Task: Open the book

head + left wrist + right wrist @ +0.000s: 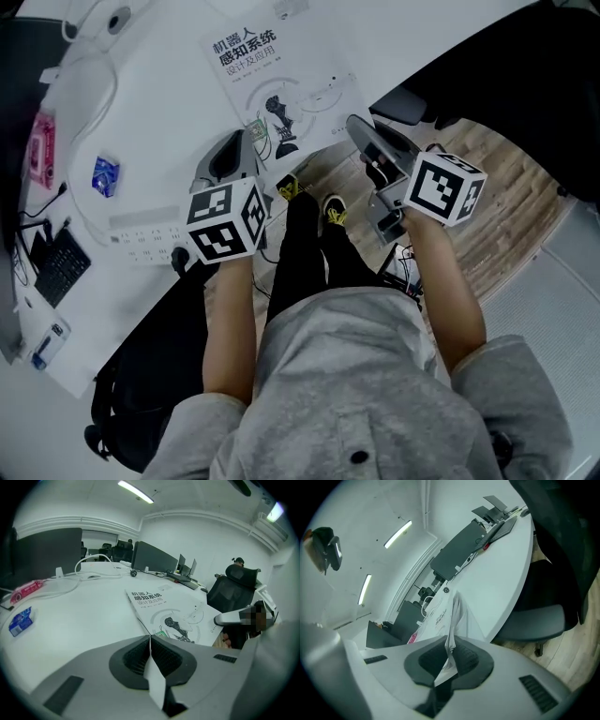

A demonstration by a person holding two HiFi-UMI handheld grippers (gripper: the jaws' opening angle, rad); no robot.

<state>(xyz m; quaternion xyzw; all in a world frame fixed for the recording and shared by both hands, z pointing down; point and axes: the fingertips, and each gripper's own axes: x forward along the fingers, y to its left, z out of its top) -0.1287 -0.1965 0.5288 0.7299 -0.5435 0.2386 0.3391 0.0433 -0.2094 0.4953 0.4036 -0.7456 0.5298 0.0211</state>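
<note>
A white book [272, 70] with a printed cover lies on the white table [159, 103], its lower edge at the table's near rim. My left gripper [248, 141] is at the book's lower left corner. In the left gripper view the gripper [150, 637] is shut on a thin white edge of that corner, and the rest of the book [161, 604] lies flat beyond. My right gripper [354, 122] is at the book's lower right side. In the right gripper view it [452, 637] is shut on a sheet or cover of the book [439, 616], which stands up from the jaws.
A white power strip [141, 234], a blue packet [105, 175], a pink item [39, 150] and a black keyboard [61, 267] lie on the table's left part. A black chair [412, 103] stands right of the book. Monitors [150, 557] stand at the far side.
</note>
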